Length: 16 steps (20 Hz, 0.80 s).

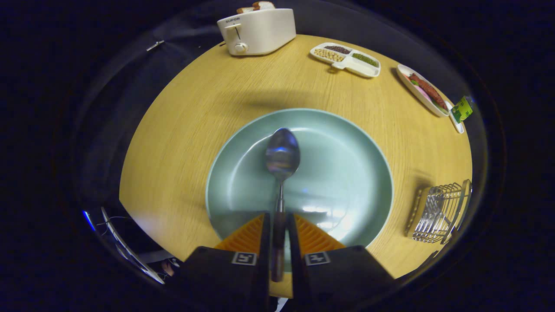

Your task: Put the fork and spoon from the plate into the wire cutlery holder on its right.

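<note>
Spoon of shiny metal (pixel 282 173) is pinched by its handle between the tongs (pixel 278 225), bowl over the round pale-green plate (pixel 347 173); the wire cutlery holder (pixel 438 212) stands to the right.

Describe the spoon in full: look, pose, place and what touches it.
The shiny metal spoon has an oval bowl, a thin neck and a darker handle. It points straight ahead from the gripper, whose two fingers are closed on the handle. Its bowl sits over the middle of the round pale green plate on the wooden table; whether it touches the plate cannot be told.
</note>
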Motion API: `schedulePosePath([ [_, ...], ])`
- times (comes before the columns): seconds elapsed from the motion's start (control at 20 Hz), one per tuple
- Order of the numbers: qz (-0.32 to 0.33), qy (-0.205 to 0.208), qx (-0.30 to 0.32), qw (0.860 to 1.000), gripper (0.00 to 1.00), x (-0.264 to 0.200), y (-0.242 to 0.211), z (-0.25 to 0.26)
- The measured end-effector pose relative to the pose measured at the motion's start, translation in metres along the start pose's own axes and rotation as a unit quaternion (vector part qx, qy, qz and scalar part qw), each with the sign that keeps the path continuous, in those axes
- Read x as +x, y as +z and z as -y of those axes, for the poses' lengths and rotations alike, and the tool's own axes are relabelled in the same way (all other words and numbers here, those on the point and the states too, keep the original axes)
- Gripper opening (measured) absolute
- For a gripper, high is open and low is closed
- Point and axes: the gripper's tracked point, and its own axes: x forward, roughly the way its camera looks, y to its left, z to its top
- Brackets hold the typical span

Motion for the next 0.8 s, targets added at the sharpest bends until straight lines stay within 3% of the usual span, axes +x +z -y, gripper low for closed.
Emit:
schedulePosePath([
  [0.05,-0.003,0.012,-0.002,1.000,0.13,0.006,-0.001,-0.001],
  [0.2,0.005,0.034,0.000,0.999,0.08,0.000,0.002,0.000],
  [0.5,0.036,0.088,0.014,0.995,0.08,-0.067,0.011,0.011],
  [0.8,0.036,0.065,-0.027,0.997,0.08,-0.165,0.011,0.102],
])
